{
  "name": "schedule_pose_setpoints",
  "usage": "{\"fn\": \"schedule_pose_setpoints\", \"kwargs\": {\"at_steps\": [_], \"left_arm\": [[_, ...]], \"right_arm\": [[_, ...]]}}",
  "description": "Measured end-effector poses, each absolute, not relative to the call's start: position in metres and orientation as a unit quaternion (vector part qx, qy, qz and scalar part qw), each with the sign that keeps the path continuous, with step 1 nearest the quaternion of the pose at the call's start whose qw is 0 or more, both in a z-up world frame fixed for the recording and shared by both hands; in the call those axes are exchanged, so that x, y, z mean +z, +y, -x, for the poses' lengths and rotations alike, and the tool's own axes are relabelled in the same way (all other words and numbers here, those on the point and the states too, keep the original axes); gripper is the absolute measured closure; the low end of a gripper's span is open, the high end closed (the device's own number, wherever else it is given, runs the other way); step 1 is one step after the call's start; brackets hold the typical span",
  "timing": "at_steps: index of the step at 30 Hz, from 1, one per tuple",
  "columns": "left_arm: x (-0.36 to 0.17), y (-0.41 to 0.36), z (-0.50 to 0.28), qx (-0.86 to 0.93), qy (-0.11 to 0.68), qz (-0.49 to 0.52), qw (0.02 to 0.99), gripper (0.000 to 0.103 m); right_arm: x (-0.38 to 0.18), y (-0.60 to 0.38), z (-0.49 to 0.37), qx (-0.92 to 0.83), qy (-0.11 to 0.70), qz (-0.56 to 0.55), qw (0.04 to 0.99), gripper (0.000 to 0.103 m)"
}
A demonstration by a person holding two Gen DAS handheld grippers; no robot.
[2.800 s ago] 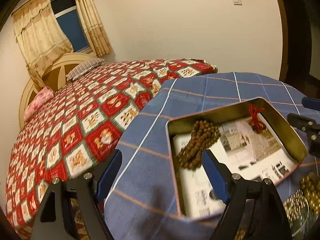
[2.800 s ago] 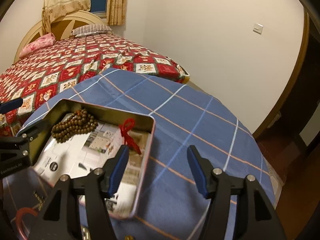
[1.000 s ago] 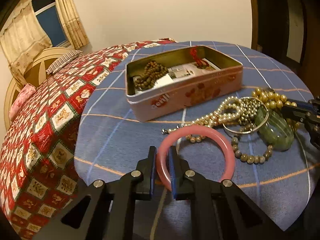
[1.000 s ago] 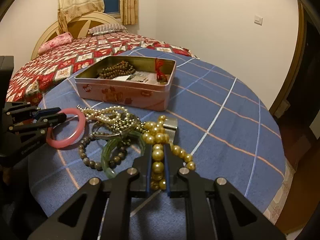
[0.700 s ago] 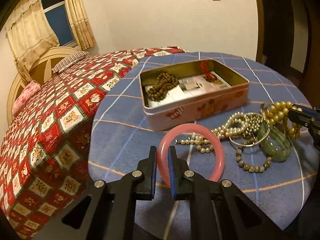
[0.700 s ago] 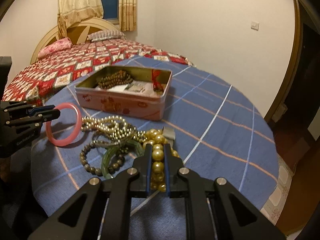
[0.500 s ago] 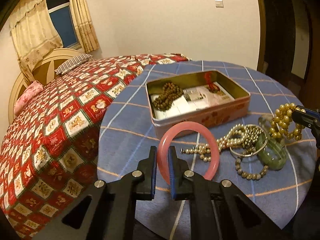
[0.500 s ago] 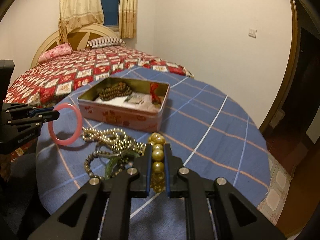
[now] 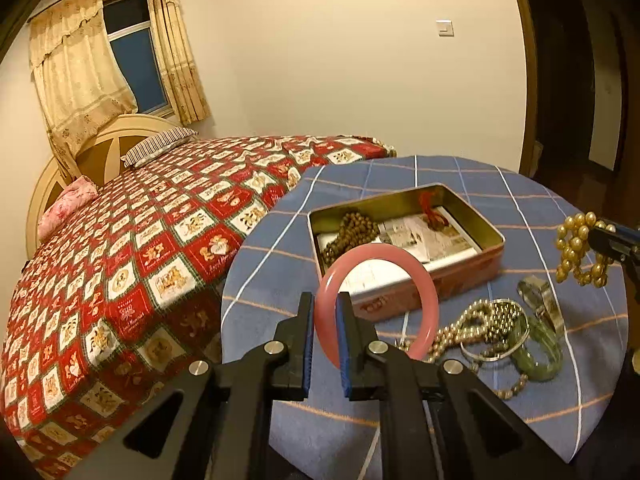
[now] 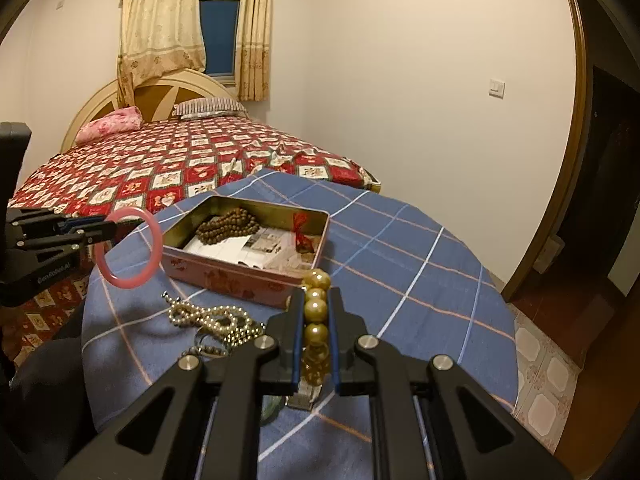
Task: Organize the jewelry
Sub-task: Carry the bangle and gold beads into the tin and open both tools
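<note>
The left gripper (image 9: 325, 338) is pinching the pink bangle (image 9: 378, 300) just short of the open tin (image 9: 404, 240), which is lying straight ahead; the right gripper (image 10: 316, 340) is clutching gold beads (image 10: 316, 308), tin forward-left.

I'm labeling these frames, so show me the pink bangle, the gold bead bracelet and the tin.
pink bangle (image 9: 430, 292), left wrist view, right arc.
gold bead bracelet (image 10: 316, 306), right wrist view, clamped bead.
tin (image 9: 460, 276), left wrist view, near wall.

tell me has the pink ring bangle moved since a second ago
Yes. The pink ring bangle, clamped in the left tongs, has risen off the blue checked tablecloth and now overlaps the open pink metal tin.
</note>
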State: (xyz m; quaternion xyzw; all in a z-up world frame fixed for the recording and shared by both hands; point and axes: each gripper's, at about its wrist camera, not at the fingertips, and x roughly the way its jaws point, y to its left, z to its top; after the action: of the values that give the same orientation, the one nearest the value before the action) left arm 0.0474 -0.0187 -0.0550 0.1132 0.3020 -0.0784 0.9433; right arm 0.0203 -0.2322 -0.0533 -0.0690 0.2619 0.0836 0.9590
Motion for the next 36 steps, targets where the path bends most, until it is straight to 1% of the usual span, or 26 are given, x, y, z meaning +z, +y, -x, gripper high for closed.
{"fn": "schedule_pose_setpoints", "kwargs": {"at_steps": [16,36], "left_arm": [[-0.035,-0.026,-0.077,-0.065,0.279,-0.099,0.953,0.093],[-0.033,-0.03,-0.122,-0.05,0.278,-0.092,0.955,0.093]], "right_arm": [[-0.038,-0.22,-0.05,0.094,0.245,0.069,0.963,0.09],[-0.026,-0.205,-0.092,0.094,0.245,0.082,0.962,0.09]]}}
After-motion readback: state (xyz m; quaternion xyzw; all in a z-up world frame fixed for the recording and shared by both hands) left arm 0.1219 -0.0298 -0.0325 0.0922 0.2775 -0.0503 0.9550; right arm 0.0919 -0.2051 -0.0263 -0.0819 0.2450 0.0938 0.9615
